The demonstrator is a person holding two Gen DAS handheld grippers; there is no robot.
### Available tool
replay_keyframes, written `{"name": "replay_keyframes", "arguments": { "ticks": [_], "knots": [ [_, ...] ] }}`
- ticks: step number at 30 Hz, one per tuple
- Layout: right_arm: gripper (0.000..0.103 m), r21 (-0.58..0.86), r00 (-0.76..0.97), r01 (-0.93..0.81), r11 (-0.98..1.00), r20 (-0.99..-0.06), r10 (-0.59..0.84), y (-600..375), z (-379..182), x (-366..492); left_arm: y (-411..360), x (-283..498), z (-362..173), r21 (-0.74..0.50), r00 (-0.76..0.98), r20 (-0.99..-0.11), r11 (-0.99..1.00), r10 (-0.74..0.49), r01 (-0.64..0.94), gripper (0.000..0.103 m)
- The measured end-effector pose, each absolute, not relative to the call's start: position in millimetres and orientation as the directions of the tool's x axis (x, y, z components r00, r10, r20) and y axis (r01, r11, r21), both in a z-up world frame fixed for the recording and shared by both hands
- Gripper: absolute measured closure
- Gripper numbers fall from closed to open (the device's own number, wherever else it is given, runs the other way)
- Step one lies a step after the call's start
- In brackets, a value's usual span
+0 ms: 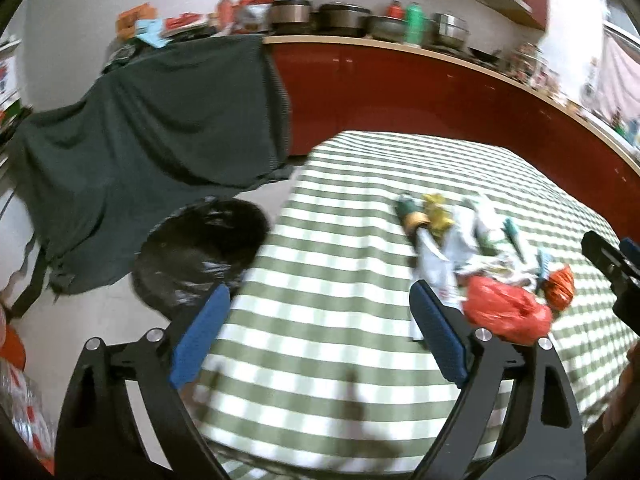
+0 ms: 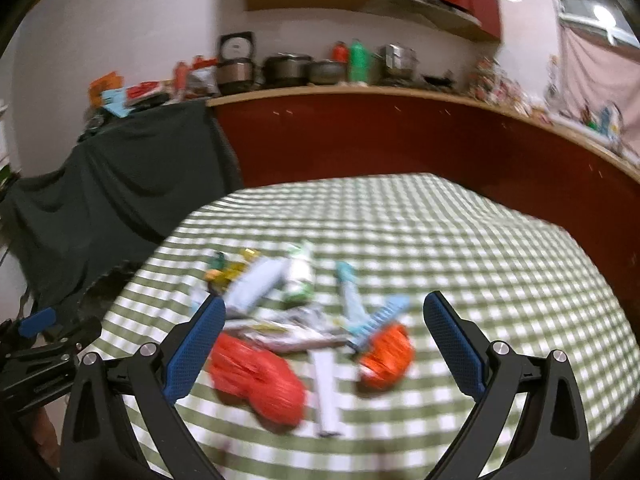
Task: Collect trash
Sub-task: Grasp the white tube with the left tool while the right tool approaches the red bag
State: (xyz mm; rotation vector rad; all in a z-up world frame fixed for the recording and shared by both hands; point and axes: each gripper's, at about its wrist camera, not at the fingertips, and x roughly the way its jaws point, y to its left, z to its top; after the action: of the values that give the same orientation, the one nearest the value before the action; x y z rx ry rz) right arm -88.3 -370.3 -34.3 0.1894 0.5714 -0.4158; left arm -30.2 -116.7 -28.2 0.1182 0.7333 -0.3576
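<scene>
A heap of trash lies on the green-and-white checked table [image 1: 340, 280]: a crumpled red plastic bag [image 1: 506, 308] [image 2: 256, 380], an orange wrapper ball [image 1: 560, 286] [image 2: 386, 354], white packets, a yellow wrapper [image 1: 438, 216] and a pale blue comb-like piece [image 2: 380, 318]. A bin lined with a black bag [image 1: 200, 248] stands on the floor left of the table. My left gripper [image 1: 320, 312] is open over the table's left part, the trash just to its right. My right gripper [image 2: 324, 328] is open above the heap, nothing between its pads.
A dark green cloth [image 1: 152, 128] drapes over furniture behind the bin. A red counter [image 1: 440, 92] with pots and bottles curves behind the table. The right gripper's body [image 1: 612, 264] shows at the right edge of the left wrist view.
</scene>
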Motion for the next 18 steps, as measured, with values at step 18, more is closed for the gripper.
{"name": "replay_keyframes", "arguments": {
  "ticks": [18],
  "knots": [
    [0.007, 0.145, 0.704, 0.526, 0.838, -0.626, -0.335, -418.4, -75.0, -123.6, -193.4, -27.5, -68.5, 0.05, 0.605, -0.741, 0.874, -0.292, 0.484, 0.014]
  ]
}}
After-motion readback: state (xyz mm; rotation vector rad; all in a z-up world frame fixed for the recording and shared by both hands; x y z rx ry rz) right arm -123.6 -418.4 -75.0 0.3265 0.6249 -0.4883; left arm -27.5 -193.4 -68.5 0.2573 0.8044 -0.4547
